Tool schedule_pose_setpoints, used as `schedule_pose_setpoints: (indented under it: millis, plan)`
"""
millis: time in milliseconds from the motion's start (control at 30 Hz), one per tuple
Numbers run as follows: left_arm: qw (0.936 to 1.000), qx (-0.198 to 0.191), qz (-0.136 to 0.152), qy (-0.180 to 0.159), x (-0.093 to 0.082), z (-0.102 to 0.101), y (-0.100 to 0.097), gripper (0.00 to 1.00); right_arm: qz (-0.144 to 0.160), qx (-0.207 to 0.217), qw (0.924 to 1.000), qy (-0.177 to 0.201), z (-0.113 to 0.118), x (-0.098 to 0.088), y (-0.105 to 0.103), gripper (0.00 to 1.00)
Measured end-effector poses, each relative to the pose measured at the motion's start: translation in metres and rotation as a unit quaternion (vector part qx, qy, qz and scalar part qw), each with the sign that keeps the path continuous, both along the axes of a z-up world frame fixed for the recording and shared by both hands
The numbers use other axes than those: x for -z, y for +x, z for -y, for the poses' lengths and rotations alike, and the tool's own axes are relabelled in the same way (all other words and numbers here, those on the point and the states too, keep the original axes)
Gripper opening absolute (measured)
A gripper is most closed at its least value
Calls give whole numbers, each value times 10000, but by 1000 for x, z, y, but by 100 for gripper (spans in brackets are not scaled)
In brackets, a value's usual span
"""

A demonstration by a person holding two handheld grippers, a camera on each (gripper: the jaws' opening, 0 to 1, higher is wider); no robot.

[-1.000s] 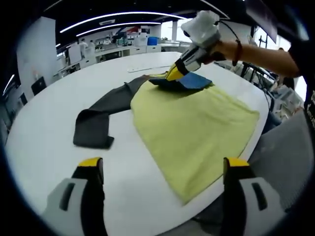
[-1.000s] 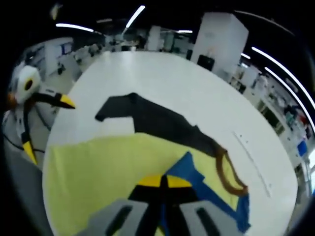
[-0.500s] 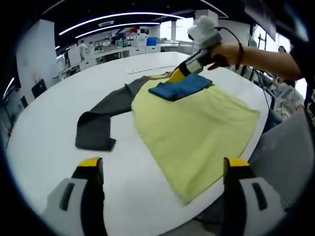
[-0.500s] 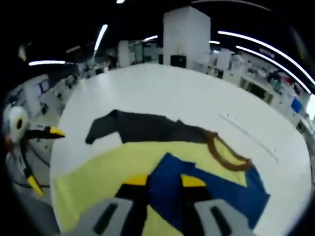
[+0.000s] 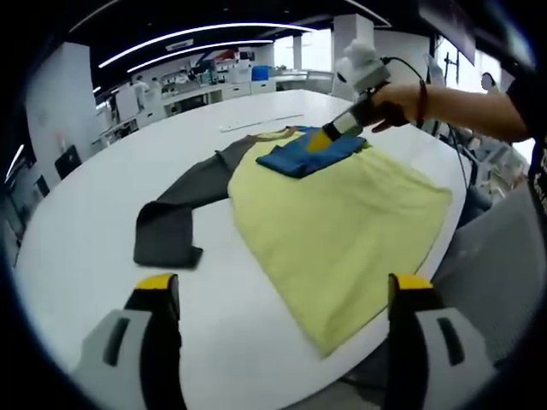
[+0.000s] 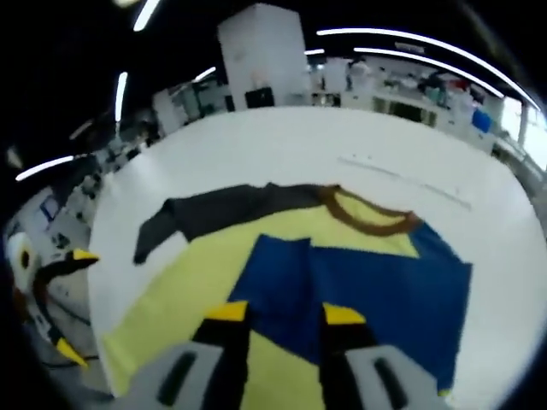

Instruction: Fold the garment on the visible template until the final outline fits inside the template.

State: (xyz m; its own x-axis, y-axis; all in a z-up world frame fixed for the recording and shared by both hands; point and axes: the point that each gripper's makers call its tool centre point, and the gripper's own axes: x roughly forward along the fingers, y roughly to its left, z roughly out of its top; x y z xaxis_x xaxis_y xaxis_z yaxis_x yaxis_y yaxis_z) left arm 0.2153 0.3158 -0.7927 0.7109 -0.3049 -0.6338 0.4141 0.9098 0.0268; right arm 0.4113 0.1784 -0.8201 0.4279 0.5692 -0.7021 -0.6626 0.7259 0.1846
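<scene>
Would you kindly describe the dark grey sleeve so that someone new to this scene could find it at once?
Start from the big white round table and find the yellow garment body spread across it. The dark grey sleeve runs from near the brown collar out over the bare table, its end folded back on itself. Unlike the blue sleeve, it lies off the yellow cloth.

Yellow-green garment, blue sleeve, charcoal sleeve, brown collar; white table

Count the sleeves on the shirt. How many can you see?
2. The dark sleeve stretches out across the white table, its end folded. The blue sleeve lies folded over the yellow body, by the right hand-held gripper.
</scene>
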Motion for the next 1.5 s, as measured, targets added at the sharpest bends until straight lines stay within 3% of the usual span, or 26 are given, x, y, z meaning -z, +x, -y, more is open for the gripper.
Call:
schedule_pose_setpoints:
  millis: [567, 933, 1233, 1500]
  plan:
    - [9999, -86, -47, 32, -1, -6, -4, 98, -479, 638, 9965, 231, -6, 22, -4, 9]
    - [9999, -73, -47, 56, -1, -7, -5, 98, -536, 711, 9949, 482, -11, 12, -4, 0]
    - [9999, -95, -36, 77, -2, -10, -6, 99, -363, 252, 9934, 1058, -49, -21, -15, 0]
    - [9999, -146, -30, 68, -1, -14, -9, 99, -329, -336, 9927, 1110, -80, -24, -33, 0]
